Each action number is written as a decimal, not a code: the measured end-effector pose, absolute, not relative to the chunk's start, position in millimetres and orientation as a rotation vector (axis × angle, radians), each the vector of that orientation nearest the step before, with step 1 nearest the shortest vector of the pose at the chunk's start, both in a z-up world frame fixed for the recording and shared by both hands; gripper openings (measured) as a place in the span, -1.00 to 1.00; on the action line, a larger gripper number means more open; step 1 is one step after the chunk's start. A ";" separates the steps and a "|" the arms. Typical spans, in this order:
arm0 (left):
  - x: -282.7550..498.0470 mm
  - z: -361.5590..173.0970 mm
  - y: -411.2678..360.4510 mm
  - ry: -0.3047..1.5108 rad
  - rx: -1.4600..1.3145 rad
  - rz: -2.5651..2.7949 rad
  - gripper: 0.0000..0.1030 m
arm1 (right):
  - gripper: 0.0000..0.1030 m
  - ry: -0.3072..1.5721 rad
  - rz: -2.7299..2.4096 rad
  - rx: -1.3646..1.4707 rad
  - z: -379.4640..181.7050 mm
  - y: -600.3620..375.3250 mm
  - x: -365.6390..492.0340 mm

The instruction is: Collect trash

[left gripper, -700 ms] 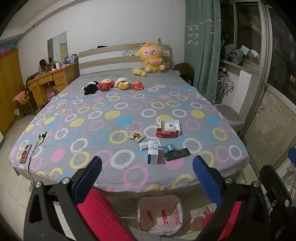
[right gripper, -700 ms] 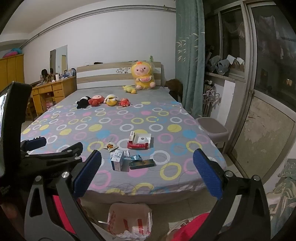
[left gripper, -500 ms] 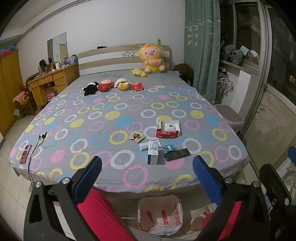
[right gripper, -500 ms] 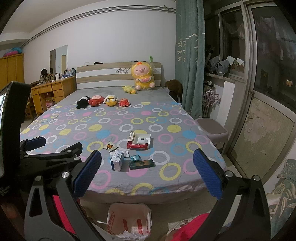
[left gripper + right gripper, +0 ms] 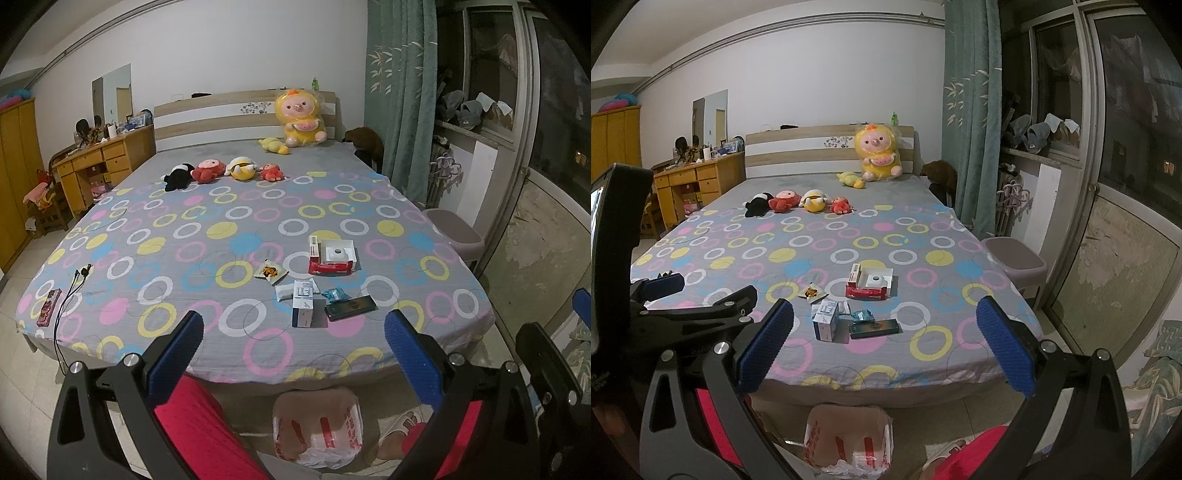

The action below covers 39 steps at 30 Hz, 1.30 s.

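Your left gripper (image 5: pixel 293 341) and your right gripper (image 5: pixel 884 332) both have the fingers spread wide, with nothing between them. The trash lies on the bed (image 5: pixel 207 206) near its foot: a white box (image 5: pixel 303 308), a dark flat packet (image 5: pixel 351 307), a small blue wrapper (image 5: pixel 335 294), perhaps candy, and a red and white box (image 5: pixel 332 256). A plastic bag (image 5: pixel 317 428) stands on the floor below.

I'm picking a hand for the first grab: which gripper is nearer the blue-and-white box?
Neither clearly. Left gripper and right gripper both hang open, short of the bed edge, with the blue-and-white box ahead between their fingers.
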<state>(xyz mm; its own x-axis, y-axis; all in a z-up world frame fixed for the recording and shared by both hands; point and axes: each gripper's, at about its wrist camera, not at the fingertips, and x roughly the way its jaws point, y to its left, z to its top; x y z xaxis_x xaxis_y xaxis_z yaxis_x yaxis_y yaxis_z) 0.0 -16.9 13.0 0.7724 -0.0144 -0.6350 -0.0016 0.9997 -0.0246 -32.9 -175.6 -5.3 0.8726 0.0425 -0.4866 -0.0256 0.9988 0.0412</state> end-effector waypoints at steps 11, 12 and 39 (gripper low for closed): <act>1.6 19.8 -23.9 0.693 -0.022 -0.012 0.87 | 0.89 0.508 0.033 0.032 -5.4 -175.8 -33.4; 1.1 19.4 -23.1 0.688 -0.024 -0.014 0.87 | 0.89 0.507 0.032 0.030 -5.0 -175.4 -33.1; 80.0 -27.3 36.0 0.887 0.069 0.004 0.87 | 0.89 0.559 0.131 0.032 -36.9 -211.8 27.9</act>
<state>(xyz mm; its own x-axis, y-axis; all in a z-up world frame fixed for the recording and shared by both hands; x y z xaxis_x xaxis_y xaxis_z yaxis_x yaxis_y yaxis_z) 80.0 36.0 -27.3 0.6316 0.0317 -0.7746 0.0255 0.9978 0.0617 27.9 -211.8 -36.9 0.8395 0.1330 -0.5268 -0.1154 0.9911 0.0664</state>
